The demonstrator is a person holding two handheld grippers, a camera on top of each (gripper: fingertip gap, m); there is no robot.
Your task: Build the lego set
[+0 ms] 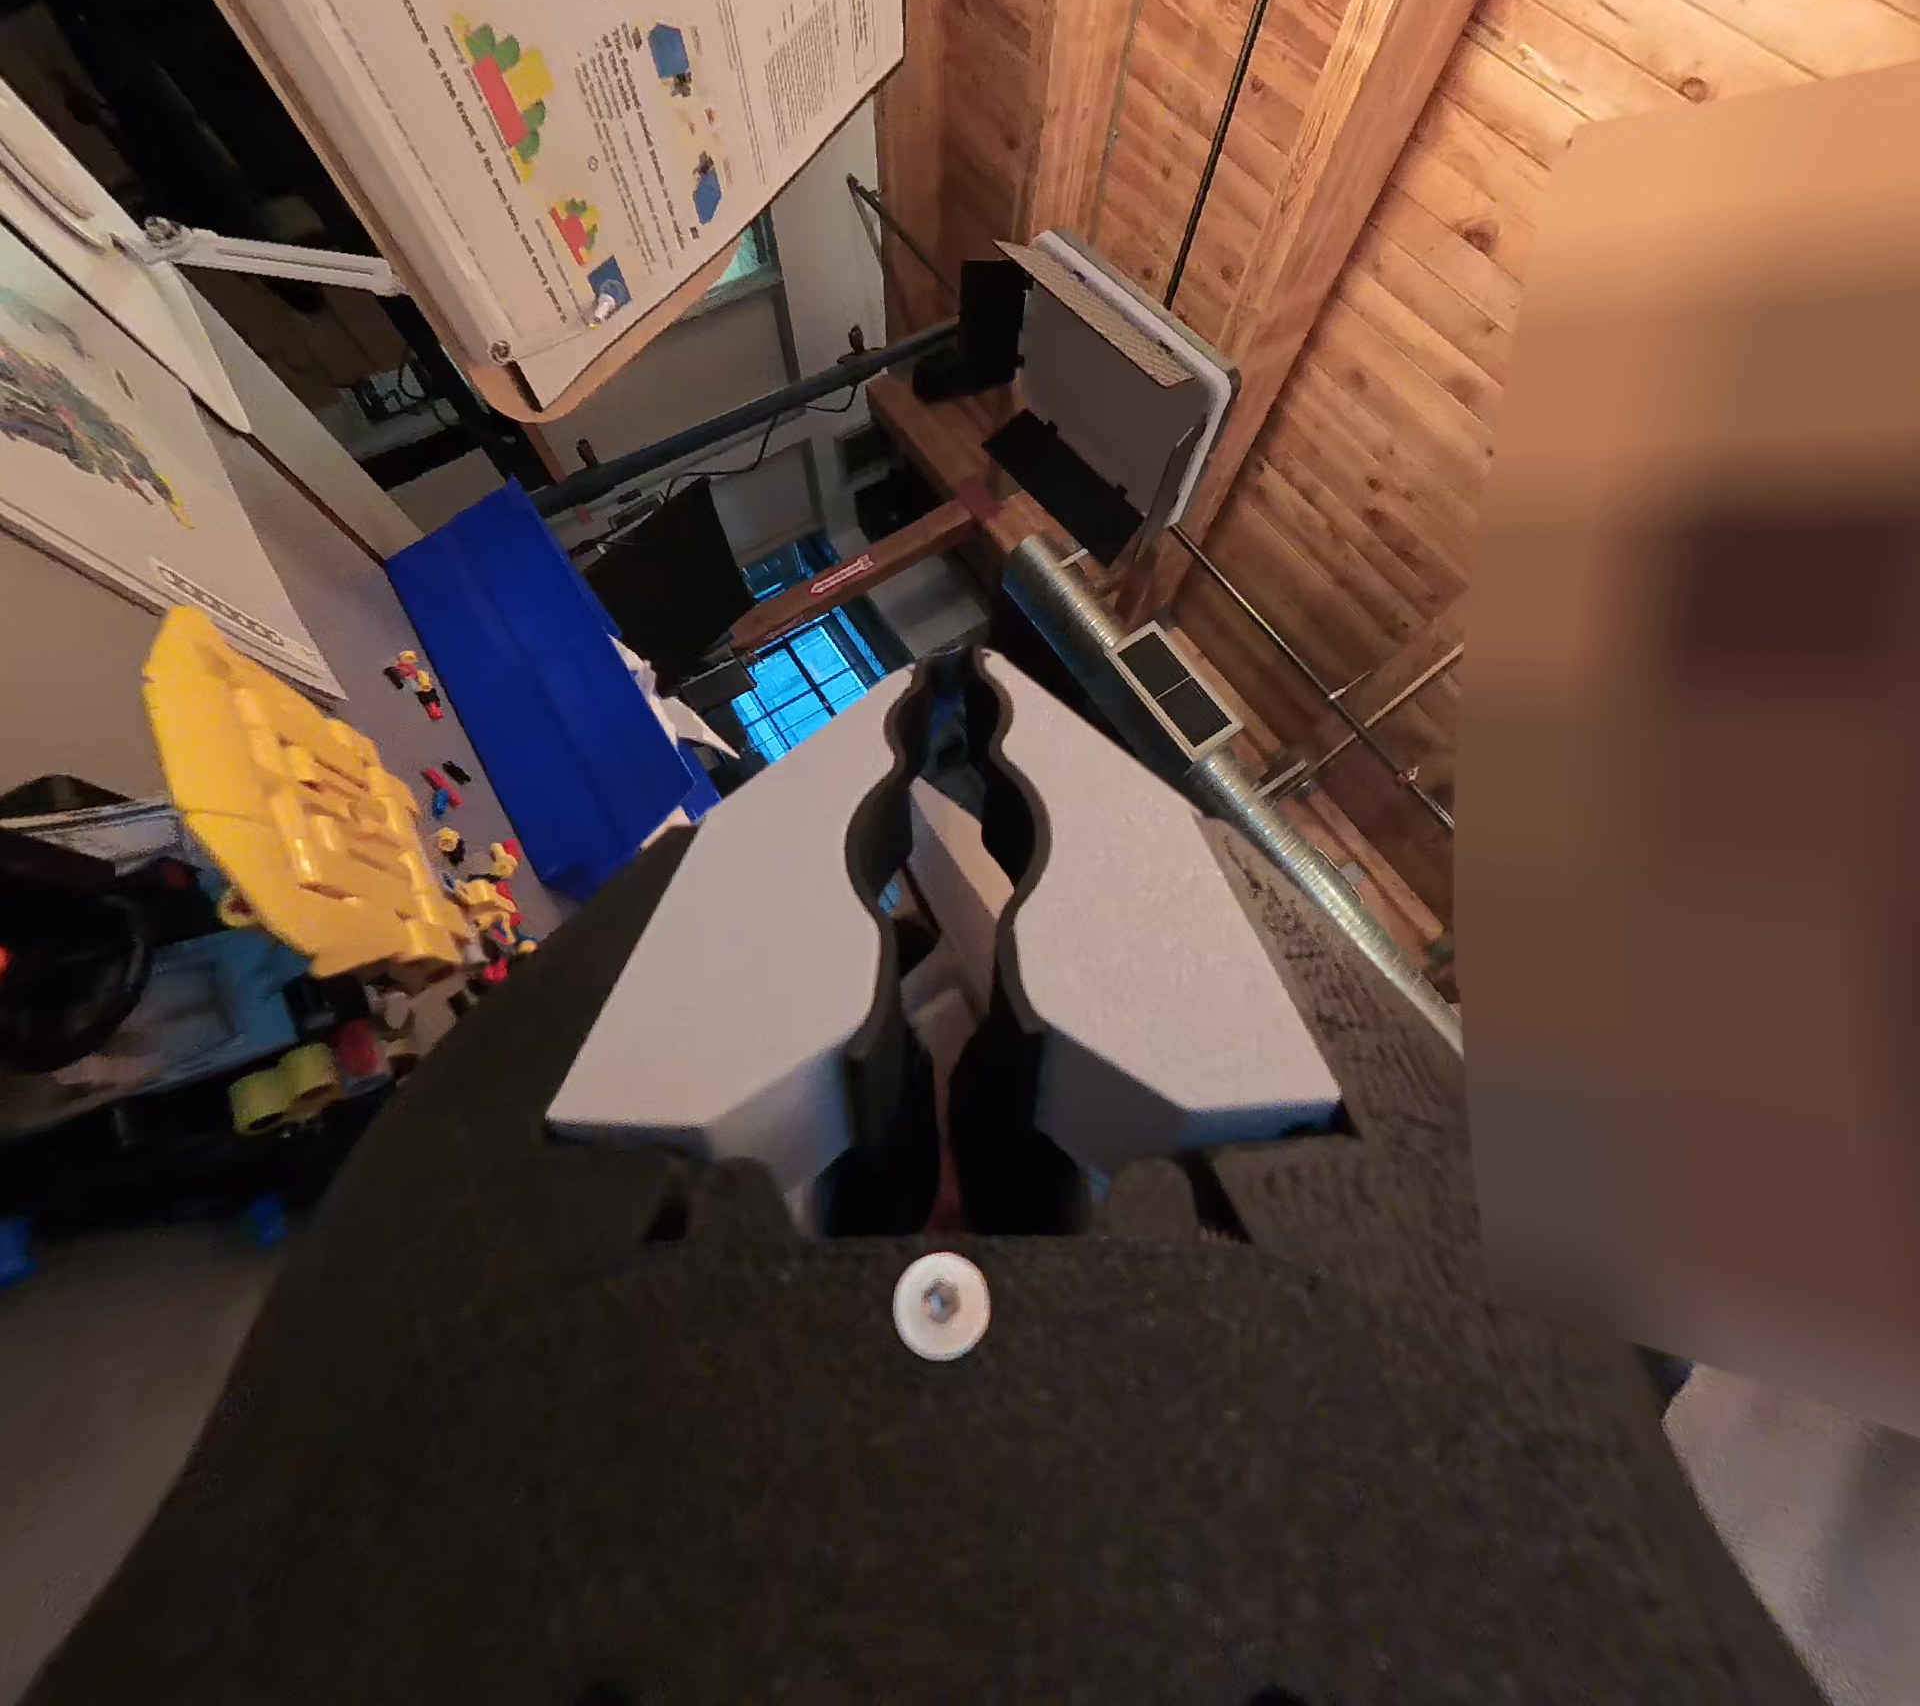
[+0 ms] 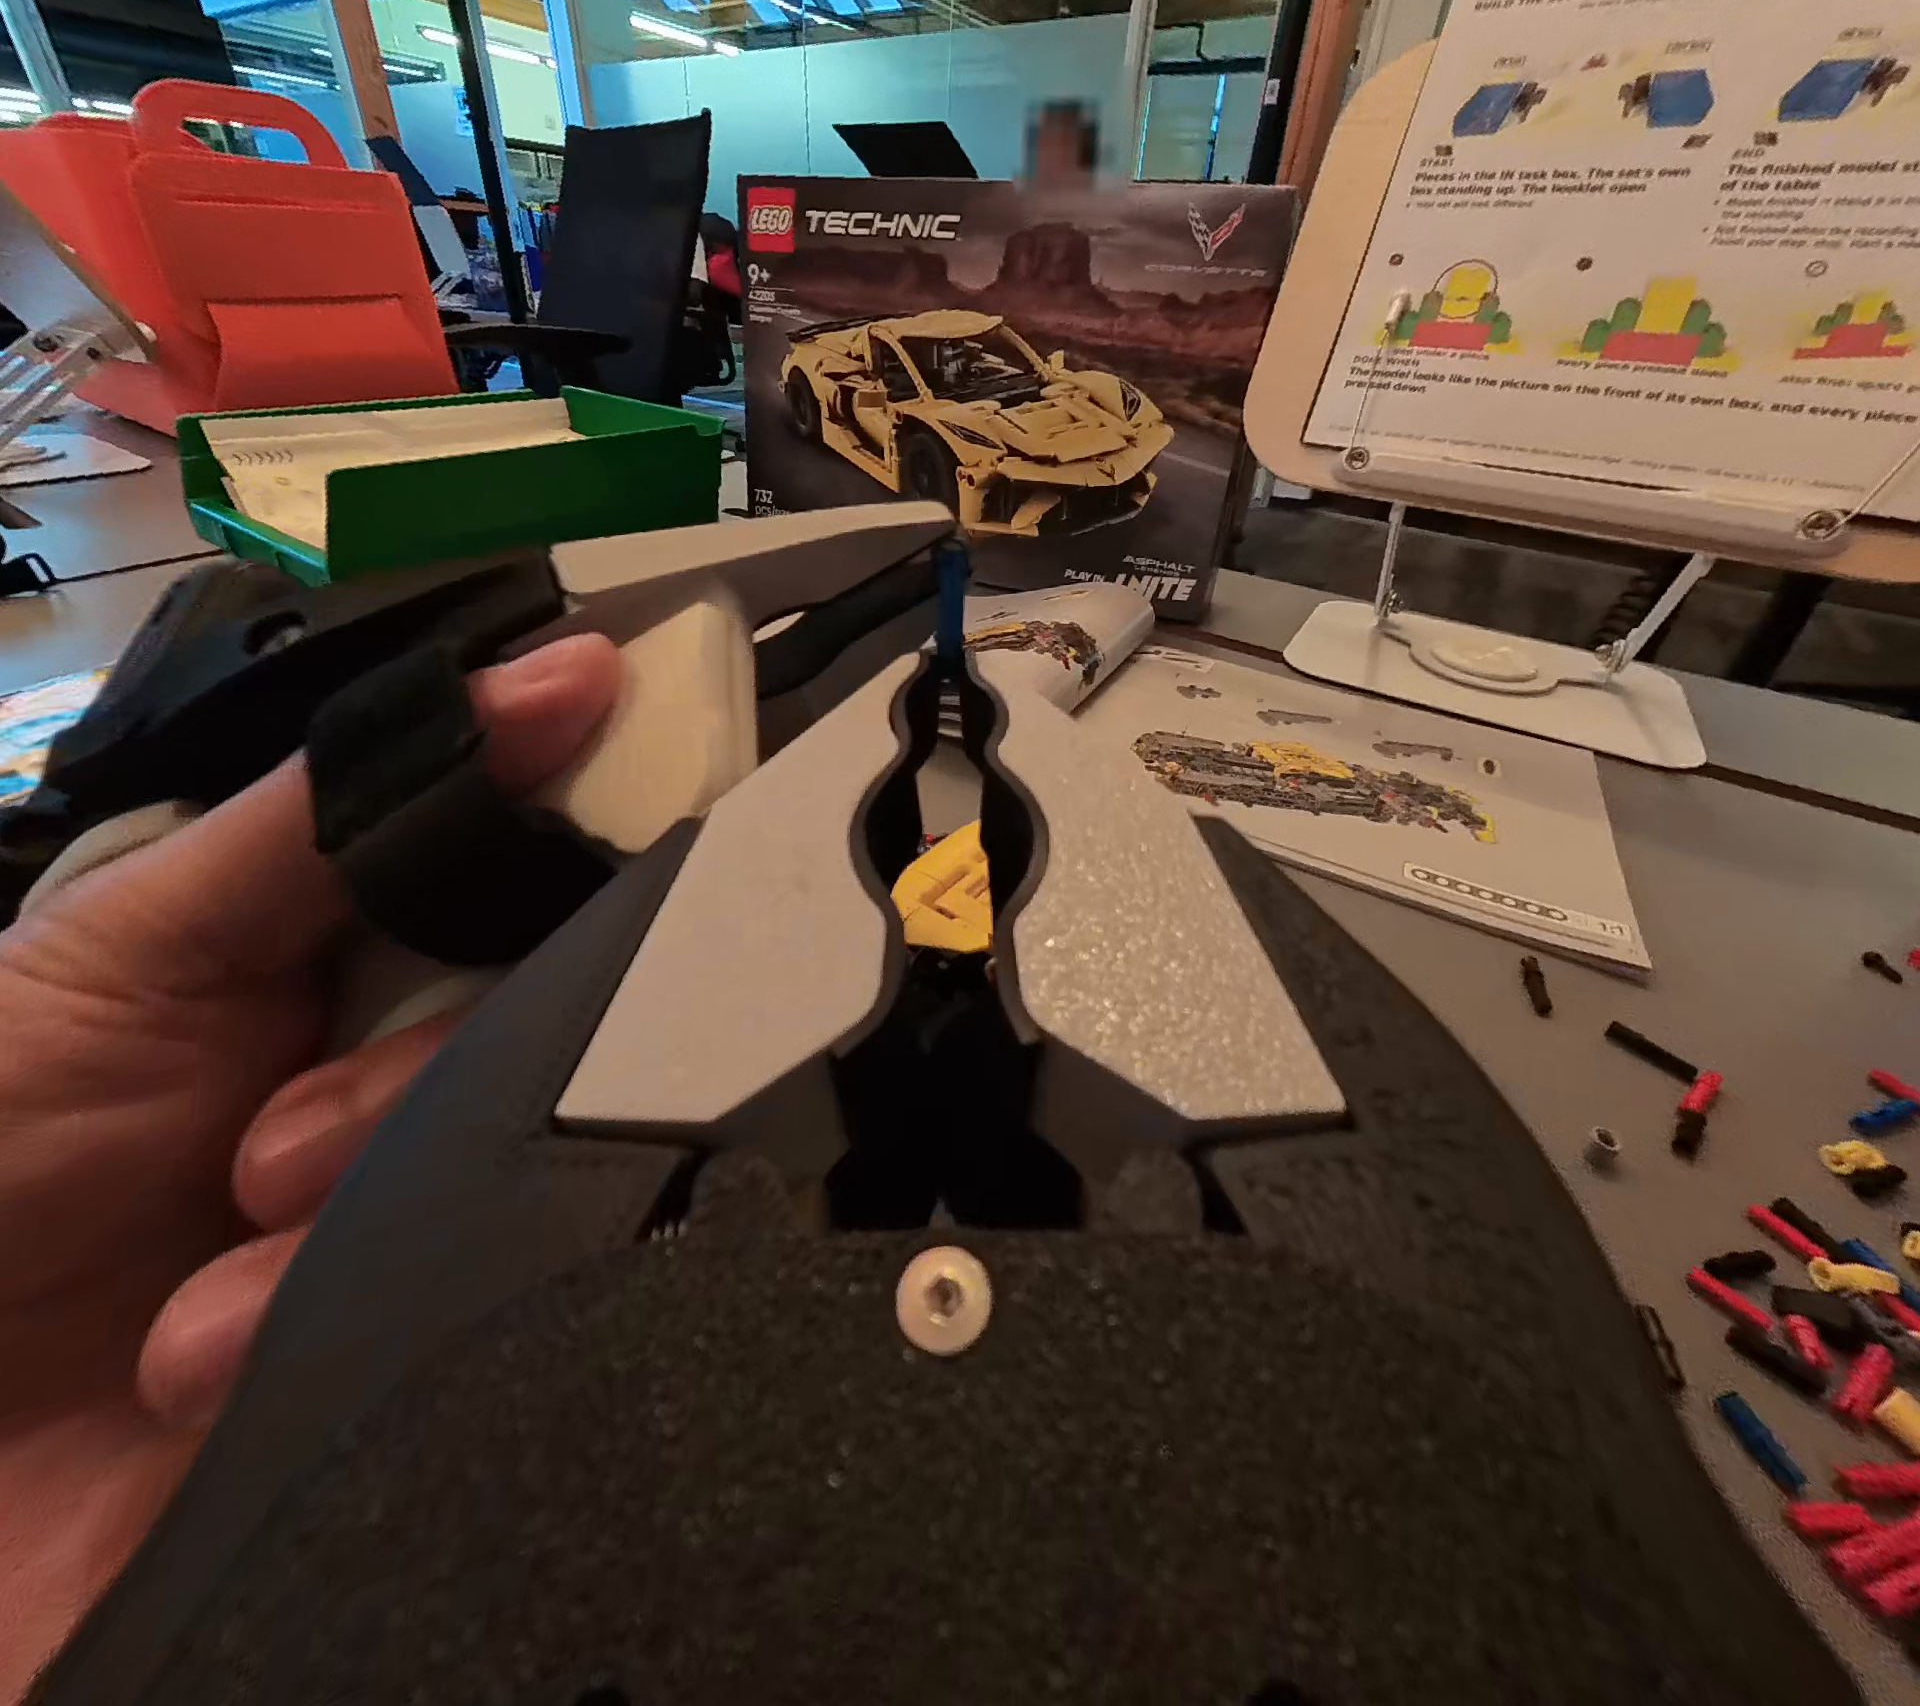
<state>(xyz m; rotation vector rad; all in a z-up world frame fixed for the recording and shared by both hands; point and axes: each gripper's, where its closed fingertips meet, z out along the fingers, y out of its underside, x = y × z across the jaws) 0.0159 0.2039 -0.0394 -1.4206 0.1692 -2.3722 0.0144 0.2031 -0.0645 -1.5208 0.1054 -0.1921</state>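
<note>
While the right gripper [image 2: 951,669] pinches a blue pin [image 2: 950,607], the left gripper [image 2: 940,529] meets its top.
Left jaws nearly shut, grip unclear; next likely a handover or regrip before seating.

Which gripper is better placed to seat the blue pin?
Right. The right gripper is shut on the blue pin, above the yellow model. The left gripper points up at the ceiling.

Both grippers have speckled black bodies; each silver screw [image 2: 941,1309] sits at six o'clock. Grey, wavy-edged fingers [image 1: 769,918] carry black inner pads; a black strap [image 2: 416,783] wraps one finger of the hand.
</note>
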